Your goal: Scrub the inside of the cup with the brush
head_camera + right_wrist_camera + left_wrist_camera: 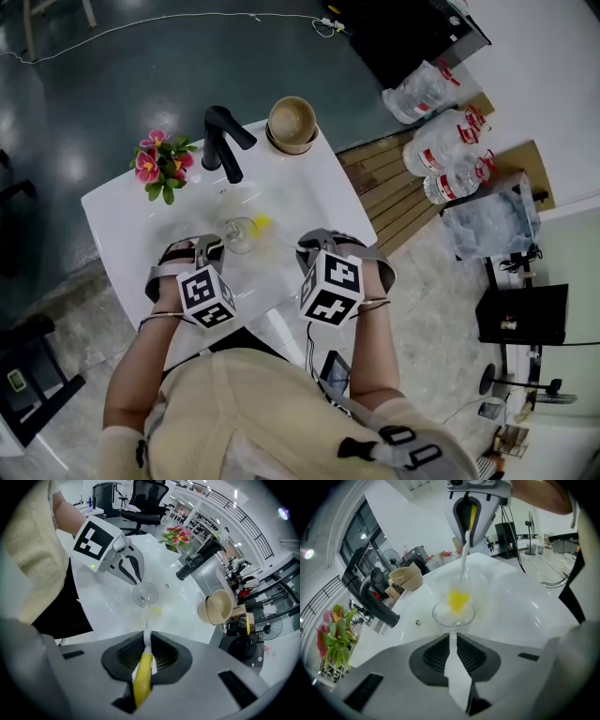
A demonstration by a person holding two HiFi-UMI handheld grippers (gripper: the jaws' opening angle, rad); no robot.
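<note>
The cup is a clear stemmed glass [238, 232], tipped on its side above the white counter. My left gripper [210, 247] is shut on its stem [452, 639], and the bowl [453, 613] points away from the jaws. My right gripper [315, 244] is shut on the brush's yellow handle [142, 679]. The brush's white neck [148, 632] reaches forward to the glass [144, 594]. Its yellow head [262, 223] sits at the glass's mouth [458, 599]; how deep it goes I cannot tell. The two grippers face each other, close together.
A black faucet [225, 141] stands at the back of the white counter [122, 216], with pink flowers [161, 164] to its left and stacked beige bowls [292, 124] to its right. Several water bottles [441, 141] lie on the floor to the right.
</note>
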